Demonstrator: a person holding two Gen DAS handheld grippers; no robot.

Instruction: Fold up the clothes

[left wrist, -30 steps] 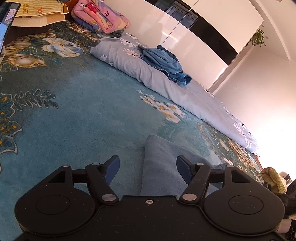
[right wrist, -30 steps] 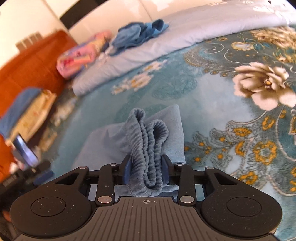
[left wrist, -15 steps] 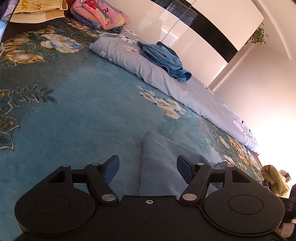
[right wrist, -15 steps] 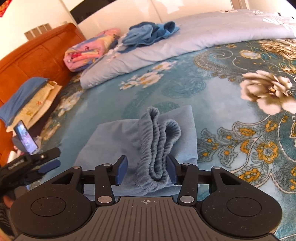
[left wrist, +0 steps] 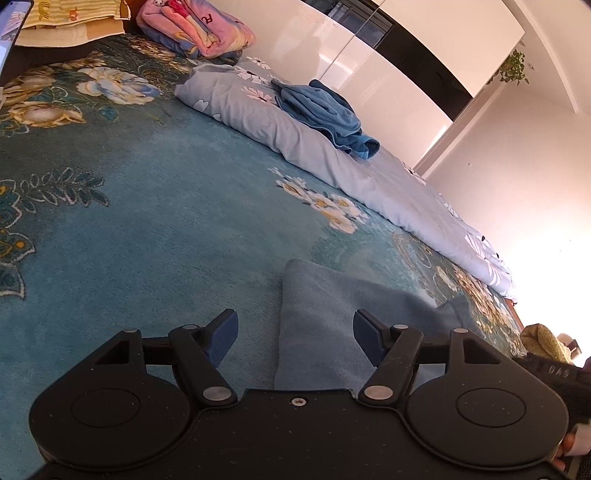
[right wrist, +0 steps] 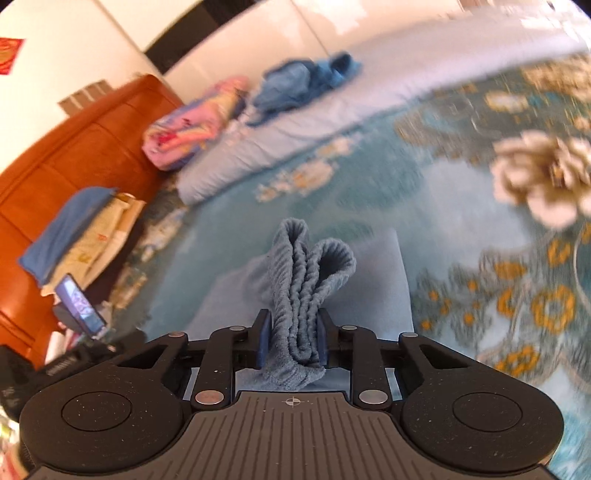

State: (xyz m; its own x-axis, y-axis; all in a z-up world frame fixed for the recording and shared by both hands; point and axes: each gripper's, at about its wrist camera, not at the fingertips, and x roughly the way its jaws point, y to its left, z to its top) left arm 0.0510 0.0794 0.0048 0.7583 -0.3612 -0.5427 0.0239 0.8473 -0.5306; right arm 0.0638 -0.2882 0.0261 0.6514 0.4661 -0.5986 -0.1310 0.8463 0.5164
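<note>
So the grey-blue garment (left wrist: 325,317) is lying on the teal floral bedspread (left wrist: 147,229), near side of the bed, partly folded flat. The right gripper (right wrist: 292,341) has its jaws closing on a bunched ribbed edge of it, probably a waistband, and the pads are already pressing the cloth from both sides, with the bunch sticking up past the fingertips. The left gripper (left wrist: 295,334) is sitting with its jaws a good way apart and nothing gripped; the flat part of the garment just lies under and ahead of the gap. Farther back there's a rolled pale blue duvet (left wrist: 332,158) with a crumpled blue towel-ish thing (left wrist: 325,114) on top, and a pink folded blanket (left wrist: 195,29) by the far left. Right view's pretty blurry, but you can make out the orange wooden headboard (right wrist: 74,147).
</note>
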